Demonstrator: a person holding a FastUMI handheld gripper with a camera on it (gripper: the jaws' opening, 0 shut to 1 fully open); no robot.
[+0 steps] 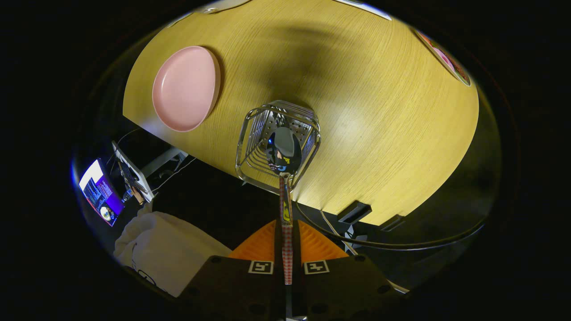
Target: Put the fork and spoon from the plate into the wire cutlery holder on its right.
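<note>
Below, we see the wooden table (379, 111) spreading wide, its near edge curving past a black cable (401, 244). On its far left lies the pink plate (185, 88), bare. Right of the plate, near the table's edge, stands the wire cutlery holder (254, 133). Our gripper (287, 247) has its orange fingers (312, 245) closed on the spoon (285, 154), clamping its patterned handle between them; the bowl of the spoon hangs over the holder's open top, just ahead of the fingers.
</note>
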